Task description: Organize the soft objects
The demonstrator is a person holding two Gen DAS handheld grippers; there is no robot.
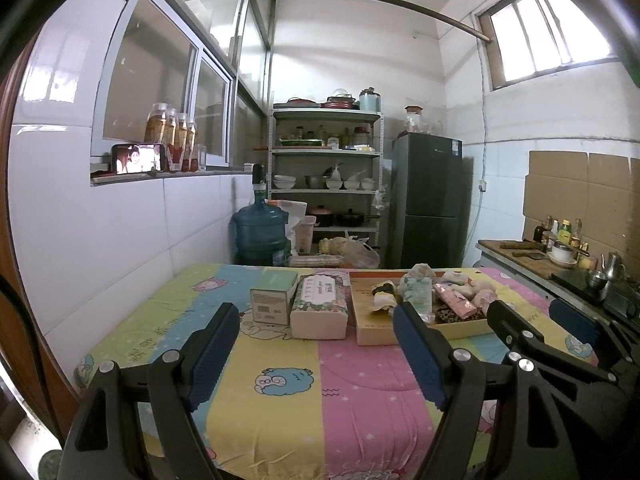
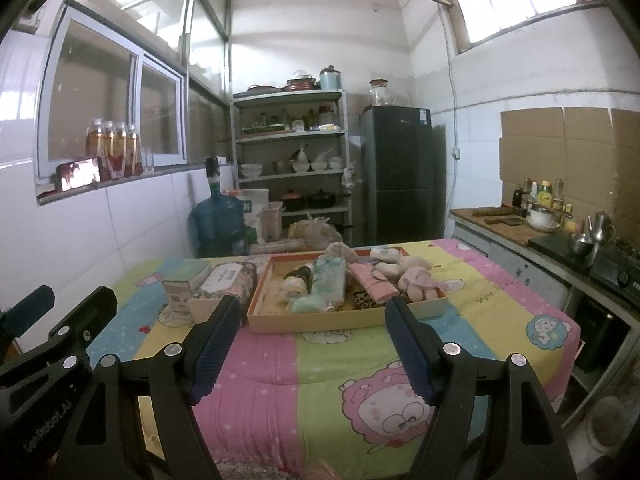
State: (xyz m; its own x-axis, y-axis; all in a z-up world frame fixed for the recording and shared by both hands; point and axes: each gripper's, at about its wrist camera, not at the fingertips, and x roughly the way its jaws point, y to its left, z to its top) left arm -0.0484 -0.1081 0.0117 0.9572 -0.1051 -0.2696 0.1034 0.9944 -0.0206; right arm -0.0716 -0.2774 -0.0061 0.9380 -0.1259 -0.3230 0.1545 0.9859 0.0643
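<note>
A shallow cardboard tray sits at the far side of the quilt-covered table. It holds a plush doll, a mint tissue pack, a pink pack and a rolled sock bundle. My left gripper is open and empty above the table, short of the tray. My right gripper is open and empty just before the tray's near edge.
A floral tissue pack and a small green box lie left of the tray. The white tiled wall is on the left. A counter with a stove is on the right. A water jug, shelves and a fridge stand behind.
</note>
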